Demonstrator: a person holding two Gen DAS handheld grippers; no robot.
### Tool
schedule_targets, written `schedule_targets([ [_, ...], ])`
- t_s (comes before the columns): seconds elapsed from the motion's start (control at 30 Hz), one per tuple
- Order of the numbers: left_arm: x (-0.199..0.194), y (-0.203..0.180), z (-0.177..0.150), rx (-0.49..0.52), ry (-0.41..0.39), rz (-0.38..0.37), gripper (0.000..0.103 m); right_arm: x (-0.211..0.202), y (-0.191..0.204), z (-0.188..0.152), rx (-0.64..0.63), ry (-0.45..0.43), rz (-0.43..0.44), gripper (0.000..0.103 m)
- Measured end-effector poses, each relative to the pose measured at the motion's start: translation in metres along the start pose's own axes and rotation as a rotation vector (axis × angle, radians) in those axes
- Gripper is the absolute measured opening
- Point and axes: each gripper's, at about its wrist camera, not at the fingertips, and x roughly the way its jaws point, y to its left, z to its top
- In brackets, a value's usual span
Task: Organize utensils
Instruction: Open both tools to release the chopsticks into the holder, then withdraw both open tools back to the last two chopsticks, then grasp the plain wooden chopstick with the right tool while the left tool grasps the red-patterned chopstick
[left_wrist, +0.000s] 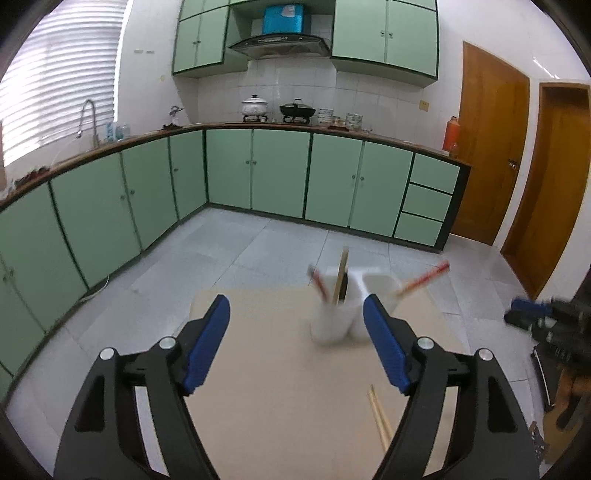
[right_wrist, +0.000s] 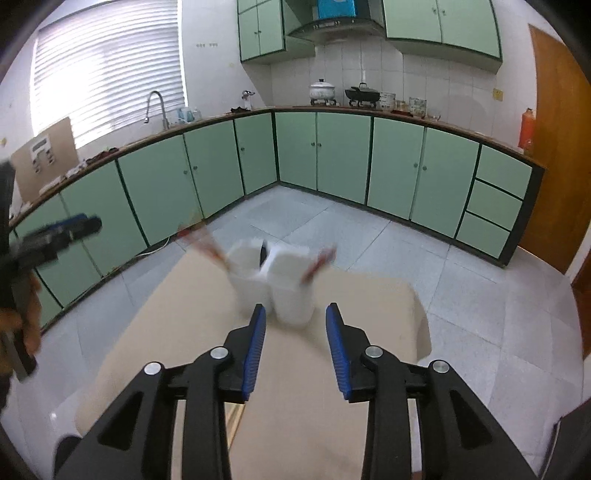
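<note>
White holders beyond open right tool, apart

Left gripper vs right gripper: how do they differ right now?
The left gripper stands wide open; the right gripper is open too, but with a much narrower gap. Loose chopsticks lie on the table beside the left gripper's right finger; just past the right gripper's tips stand the white holders. Both are empty, with blue pads on black fingers.
</note>
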Motion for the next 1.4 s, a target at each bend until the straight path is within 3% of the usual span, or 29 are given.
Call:
schedule_targets([
  [0.13, -0.029, 0.005, -0.073, -0.002, -0.017, 0.049, 0.08, -0.002, 0.025, -0.09, 0.015, -0.022, -0.016, 0.034],
  [0.27, -0.044, 0.008, -0.138, 0.011, -0.001, 0.064, 0.082, 0.012, 0.051, -0.182, 0.042, 0.031, 0.007, 0.034],
  [0.4, -0.051, 0.019, -0.192, 0.0, 0.047, 0.095, 0.082, 0.023, 0.082, -0.23, 0.013, 0.064, 0.028, 0.034],
  [0.53, -0.059, 0.032, -0.214, -0.057, 0.067, 0.105, 0.082, 0.029, 0.098, -0.243, -0.023, 0.052, 0.015, 0.035],
  [0.7, -0.062, 0.035, -0.231, -0.112, 0.087, 0.085, 0.082, 0.042, 0.098, -0.232, -0.046, 0.041, 0.013, 0.034],
  [0.77, -0.059, 0.029, -0.234, -0.112, 0.093, 0.071, 0.082, 0.044, 0.09, -0.228, -0.036, 0.045, 0.008, 0.013],
  [0.83, -0.056, 0.019, -0.236, -0.097, 0.094, 0.059, 0.082, 0.044, 0.072, -0.225, 0.006, 0.047, -0.012, 0.007],
  [1.17, -0.021, -0.063, -0.25, -0.053, 0.143, -0.064, 0.077, 0.02, -0.008, -0.235, 0.172, 0.037, -0.132, 0.007],
  [1.4, 0.013, -0.125, -0.265, -0.007, 0.194, -0.118, 0.073, 0.014, -0.024, -0.242, 0.212, 0.035, -0.115, 0.007],
])
